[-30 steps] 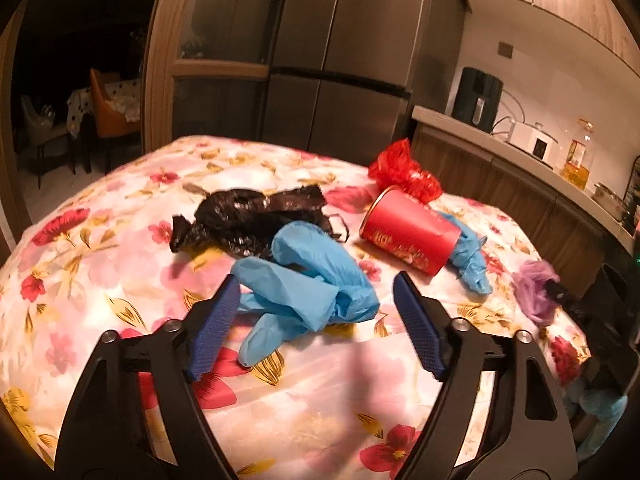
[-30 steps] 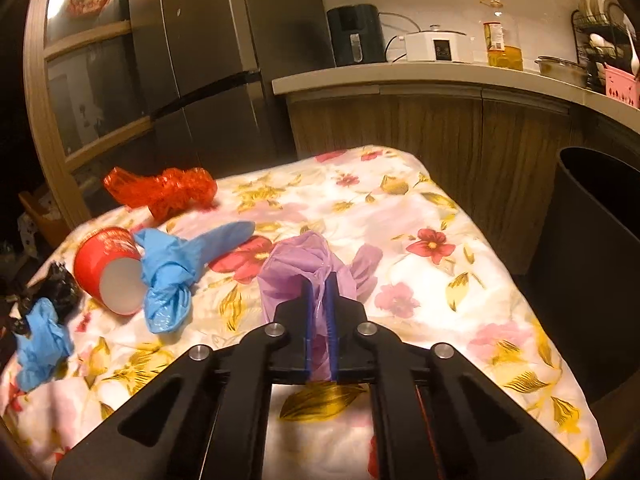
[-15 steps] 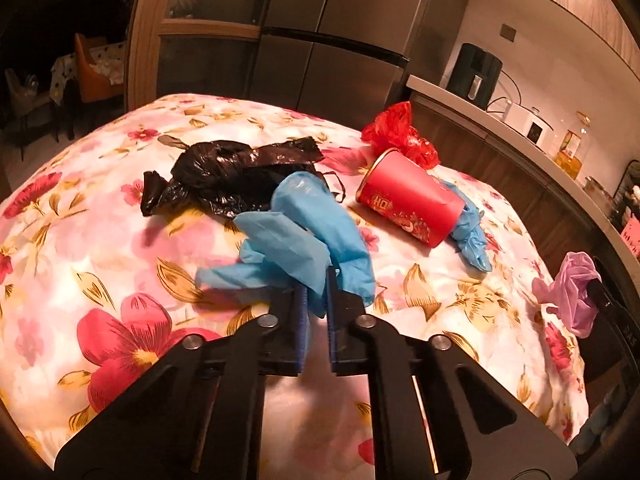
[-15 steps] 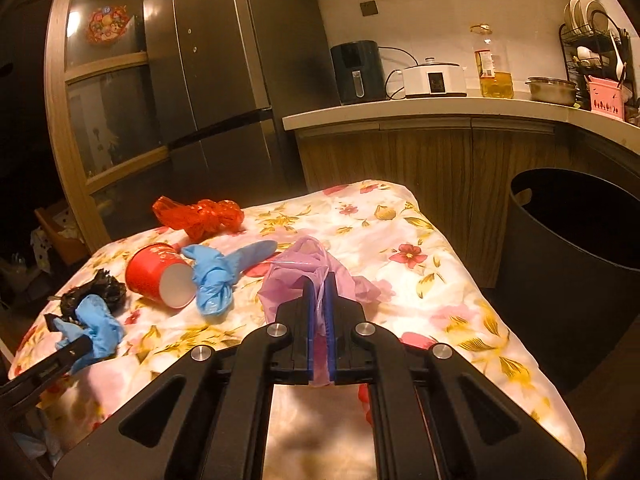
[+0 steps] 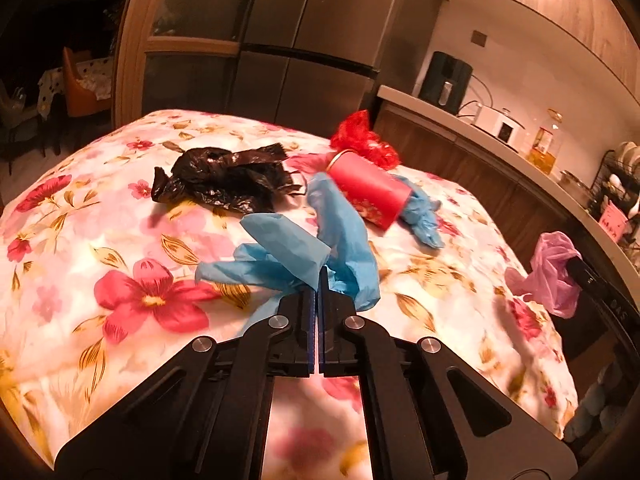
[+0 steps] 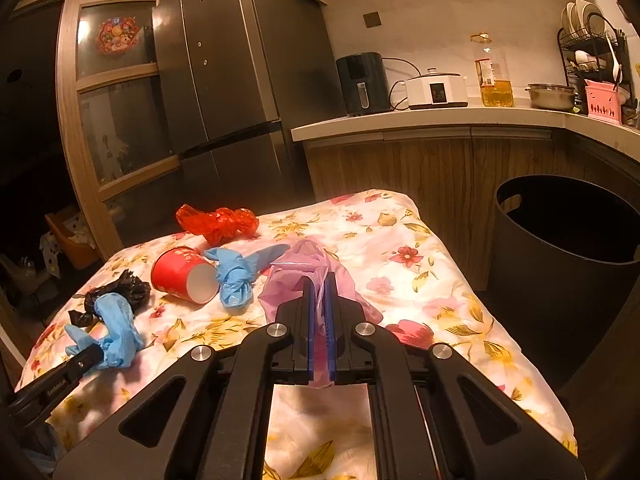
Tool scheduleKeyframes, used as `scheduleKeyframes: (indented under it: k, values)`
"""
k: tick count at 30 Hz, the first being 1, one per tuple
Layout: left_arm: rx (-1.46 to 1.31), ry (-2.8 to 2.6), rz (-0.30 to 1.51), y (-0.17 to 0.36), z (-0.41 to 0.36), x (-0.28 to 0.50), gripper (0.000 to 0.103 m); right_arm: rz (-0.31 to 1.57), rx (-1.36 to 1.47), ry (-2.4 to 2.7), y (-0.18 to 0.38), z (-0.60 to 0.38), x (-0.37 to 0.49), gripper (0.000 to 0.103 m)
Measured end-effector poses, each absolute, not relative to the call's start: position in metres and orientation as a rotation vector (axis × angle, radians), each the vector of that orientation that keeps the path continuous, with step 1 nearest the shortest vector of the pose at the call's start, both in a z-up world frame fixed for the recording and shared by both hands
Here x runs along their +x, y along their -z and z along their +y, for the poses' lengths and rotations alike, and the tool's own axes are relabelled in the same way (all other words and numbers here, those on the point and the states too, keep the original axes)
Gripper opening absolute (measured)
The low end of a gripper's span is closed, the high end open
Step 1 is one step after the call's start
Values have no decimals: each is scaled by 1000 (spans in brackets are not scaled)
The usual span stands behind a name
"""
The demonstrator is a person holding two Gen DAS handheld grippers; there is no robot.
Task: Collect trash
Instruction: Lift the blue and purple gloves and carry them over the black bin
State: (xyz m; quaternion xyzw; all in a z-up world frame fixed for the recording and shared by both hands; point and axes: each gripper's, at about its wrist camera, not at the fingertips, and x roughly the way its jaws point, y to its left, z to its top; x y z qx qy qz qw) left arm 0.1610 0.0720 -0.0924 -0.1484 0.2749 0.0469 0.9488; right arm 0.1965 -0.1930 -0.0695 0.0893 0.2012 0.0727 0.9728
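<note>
My left gripper (image 5: 319,280) is shut on a blue glove (image 5: 304,250) and holds it just above the floral tablecloth (image 5: 120,240); it also shows in the right wrist view (image 6: 114,330). My right gripper (image 6: 319,284) is shut on a purple plastic bag (image 6: 308,268), lifted over the table's right part; the bag also shows in the left wrist view (image 5: 554,276). On the table lie a black bag (image 5: 224,180), a red cup (image 5: 370,188) on its side, a second blue glove (image 6: 238,276) and a red crumpled wrapper (image 6: 218,220).
A tall black bin (image 6: 568,264) stands open on the floor right of the table. Behind are a wooden counter (image 6: 432,120) with appliances and an oil bottle, and a dark fridge (image 6: 240,80). A dish rack (image 6: 592,64) is at the far right.
My left gripper closed on the blue glove and lifted it off the cloth. My right gripper rose and pulled back with the purple bag, bringing the black bin into fuller view.
</note>
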Motion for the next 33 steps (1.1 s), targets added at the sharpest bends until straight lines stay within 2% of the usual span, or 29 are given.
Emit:
scheduleKeyframes:
  k: [14,33]
  values:
    - [-265,-1,448,48,33,135,0,350,206,-140,51,-218,168,5]
    - [-188,239,361,-2,-72,180,0,241,236,7,17,-291,165,5]
